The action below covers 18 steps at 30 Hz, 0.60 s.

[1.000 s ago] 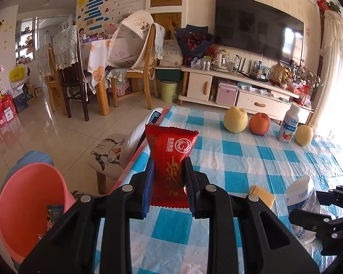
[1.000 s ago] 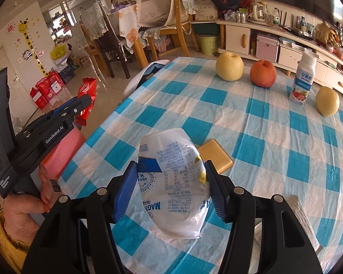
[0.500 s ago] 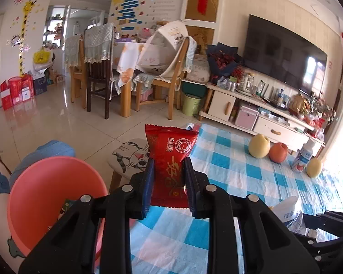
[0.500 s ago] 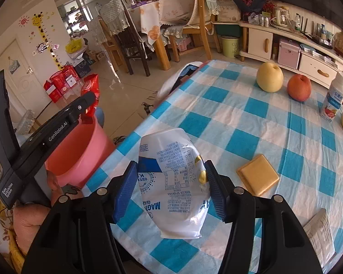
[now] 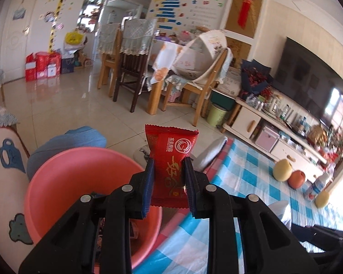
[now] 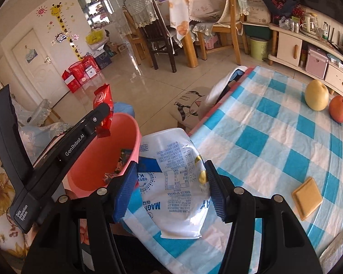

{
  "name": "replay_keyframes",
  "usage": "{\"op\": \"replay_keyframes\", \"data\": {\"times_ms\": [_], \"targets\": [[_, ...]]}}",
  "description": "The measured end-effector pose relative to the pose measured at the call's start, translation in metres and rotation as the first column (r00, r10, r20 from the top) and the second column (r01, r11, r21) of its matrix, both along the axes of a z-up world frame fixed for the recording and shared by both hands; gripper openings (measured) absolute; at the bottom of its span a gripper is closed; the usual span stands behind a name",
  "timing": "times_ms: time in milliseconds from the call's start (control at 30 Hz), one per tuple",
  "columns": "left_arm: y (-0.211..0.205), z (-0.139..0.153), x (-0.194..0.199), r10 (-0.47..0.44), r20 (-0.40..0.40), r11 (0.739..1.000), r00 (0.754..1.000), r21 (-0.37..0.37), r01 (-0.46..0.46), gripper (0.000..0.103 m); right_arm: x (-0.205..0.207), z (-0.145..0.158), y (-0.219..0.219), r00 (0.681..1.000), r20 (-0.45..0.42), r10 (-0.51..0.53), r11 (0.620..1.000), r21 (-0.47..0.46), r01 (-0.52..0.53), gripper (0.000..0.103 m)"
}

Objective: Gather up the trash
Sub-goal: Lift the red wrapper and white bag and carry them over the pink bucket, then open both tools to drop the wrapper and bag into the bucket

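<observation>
**Two wrappers in hand, both heading for the pink bin**

Starting at the left, the pink bin (image 5: 57, 182) is standing on the floor just off the edge of the counter (image 6: 274, 141), with a few scraps already lying in its bottom. The step in hand looks like the drop-off part of collecting trash: both pieces are gripped and are being held at the bin rather than over the checked cloth.

The left gripper (image 5: 168, 182) is holding the red snack wrapper (image 5: 171, 159) upright, its jaws standing narrow and pressing on the lower half of the packet while the crimped top is sticking up clear above them. In the right wrist view that wrapper is hanging over the bin's far rim, so the next move there probably calls for little more than letting the jaws part so the packet falls inside.

Further right, the right gripper (image 6: 169, 191) is clamping the crumpled white bag (image 6: 173, 178) across its middle, jaws standing at a middling width with the blue pads pressing both sides. The bag is sitting right at the counter edge, just beside the bin's near rim but not yet over the opening. It likely needs carrying a little further left before release, otherwise it may catch on the rim or land on the floor.

On the counter, the pear (image 6: 316, 96), the apple (image 6: 338, 108) and a tan square pad (image 6: 307, 197) are lying well apart from both grippers.
</observation>
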<state>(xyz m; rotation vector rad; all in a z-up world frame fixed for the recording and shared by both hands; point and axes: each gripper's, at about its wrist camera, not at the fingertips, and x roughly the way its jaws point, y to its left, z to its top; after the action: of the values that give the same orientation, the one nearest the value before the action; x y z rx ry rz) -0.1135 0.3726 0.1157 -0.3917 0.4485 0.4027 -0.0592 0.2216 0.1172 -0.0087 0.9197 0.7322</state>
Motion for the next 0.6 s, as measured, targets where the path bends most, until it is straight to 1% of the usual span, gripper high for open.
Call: {"op": "replay_keyframes", "data": {"times_ms": [67,167,267,367,400,600], "targets": [[0.012,-0.002,-0.005,0.039,0.001,0.999,0.999,-0.018,-0.039,0.027,0.002,-0.001,0.016,1.0,-0.012,0.017,1.0,0.017,-0.017,0.06],[0.034,-0.008,-0.014,0.096,-0.006,0.993,0.995,-0.066,-0.097,0.027,0.005,-0.005,0.044,0.999,-0.024,0.043,0.999,0.023,-0.042,0.06],[0.055,-0.015,-0.023,0.154,-0.02,0.982,0.988,-0.111,-0.156,0.027,0.008,-0.007,0.067,0.997,-0.034,0.066,0.997,0.029,-0.065,0.06],[0.073,-0.021,-0.031,0.21,-0.026,0.964,0.977,-0.163,-0.211,0.027,0.01,-0.01,0.087,0.996,-0.035,0.086,0.996,0.03,-0.085,0.06],[0.078,-0.023,-0.034,0.226,-0.029,0.959,0.974,-0.17,-0.228,0.027,0.011,-0.011,0.092,0.995,-0.038,0.091,0.996,0.031,-0.09,0.06],[0.091,-0.029,-0.038,0.264,-0.048,0.942,0.963,-0.202,-0.268,0.027,0.015,-0.021,0.113,0.994,-0.041,0.099,0.995,0.028,-0.098,0.06]]}}
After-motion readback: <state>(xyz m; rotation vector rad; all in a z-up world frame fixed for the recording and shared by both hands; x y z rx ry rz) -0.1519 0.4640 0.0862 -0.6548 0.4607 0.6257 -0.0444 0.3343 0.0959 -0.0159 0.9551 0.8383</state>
